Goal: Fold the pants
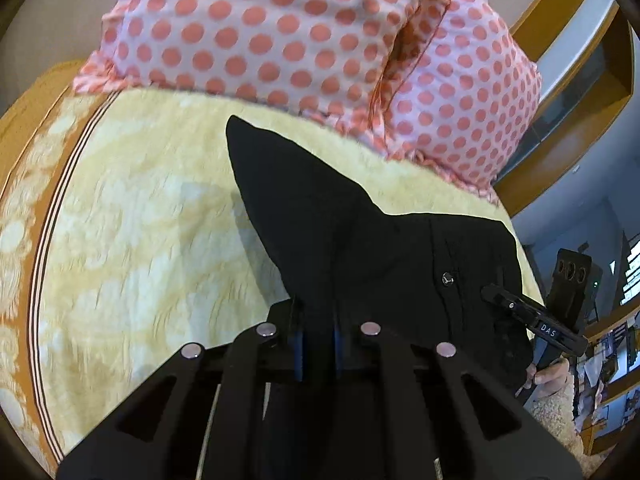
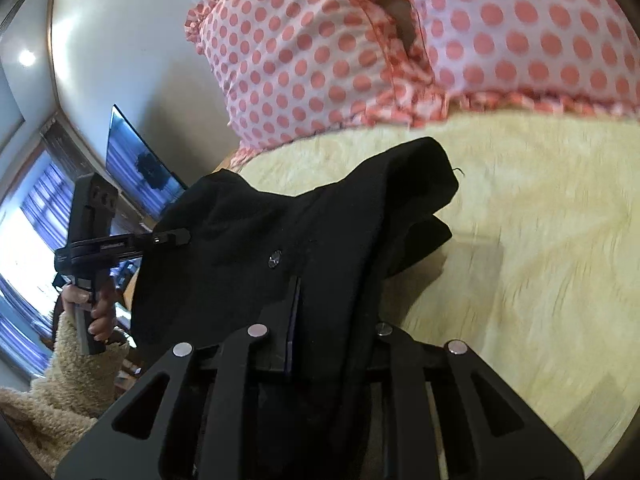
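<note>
Black pants [image 1: 360, 248] with a metal waist button [image 1: 447, 279] hang lifted above a cream and yellow bedspread [image 1: 140, 220]. My left gripper [image 1: 318, 320] is shut on one waistband corner; the cloth covers its fingertips. My right gripper [image 2: 320, 304] is shut on the other waistband corner of the pants [image 2: 304, 232], its tips also buried in cloth. Each gripper shows in the other's view, clamped on the waistband: the right one [image 1: 504, 300] and the left one [image 2: 176, 238]. The pants bunch and droop between them.
Pink pillows with coral dots [image 1: 300, 40] lie at the head of the bed, also in the right wrist view [image 2: 360, 60]. A wooden headboard frame [image 1: 580, 80] stands at right. A TV screen [image 2: 140, 160] and a bright window [image 2: 24, 220] are beyond the bed.
</note>
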`<act>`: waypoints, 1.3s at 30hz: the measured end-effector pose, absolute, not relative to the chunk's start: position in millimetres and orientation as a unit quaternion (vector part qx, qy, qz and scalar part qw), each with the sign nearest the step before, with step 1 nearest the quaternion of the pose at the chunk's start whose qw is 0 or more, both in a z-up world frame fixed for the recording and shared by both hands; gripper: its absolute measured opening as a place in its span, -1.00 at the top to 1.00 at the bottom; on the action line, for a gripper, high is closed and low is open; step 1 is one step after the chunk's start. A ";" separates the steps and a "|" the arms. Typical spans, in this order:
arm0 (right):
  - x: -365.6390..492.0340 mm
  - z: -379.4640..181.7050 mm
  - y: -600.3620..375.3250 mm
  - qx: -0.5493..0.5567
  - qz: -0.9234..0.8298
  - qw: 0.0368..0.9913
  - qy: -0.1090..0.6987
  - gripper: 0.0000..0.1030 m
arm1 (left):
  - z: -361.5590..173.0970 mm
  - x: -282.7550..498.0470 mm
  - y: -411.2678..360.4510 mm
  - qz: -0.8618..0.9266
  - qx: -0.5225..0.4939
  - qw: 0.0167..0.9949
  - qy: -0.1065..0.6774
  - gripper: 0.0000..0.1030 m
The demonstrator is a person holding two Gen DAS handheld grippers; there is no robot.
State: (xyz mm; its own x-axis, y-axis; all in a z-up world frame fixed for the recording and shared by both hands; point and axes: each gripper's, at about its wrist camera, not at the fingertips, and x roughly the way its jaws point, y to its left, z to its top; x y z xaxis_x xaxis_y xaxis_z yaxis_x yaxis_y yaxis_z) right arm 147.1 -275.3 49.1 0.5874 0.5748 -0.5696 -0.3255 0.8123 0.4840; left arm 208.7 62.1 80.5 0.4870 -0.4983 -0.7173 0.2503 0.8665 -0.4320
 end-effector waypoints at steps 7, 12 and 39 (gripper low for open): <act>206.3 62.3 -289.8 0.166 0.223 0.889 0.364 0.65 | 88.4 265.8 48.8 -0.208 -0.161 0.863 0.431 0.81; 239.8 35.0 -300.1 0.166 0.173 0.878 0.413 0.65 | 53.6 301.6 50.4 -0.166 -0.167 0.849 0.473 0.74; 160.0 29.3 -231.7 0.010 0.120 0.898 0.423 -0.43 | 23.1 215.4 2.8 -0.187 -0.085 0.858 0.471 -0.69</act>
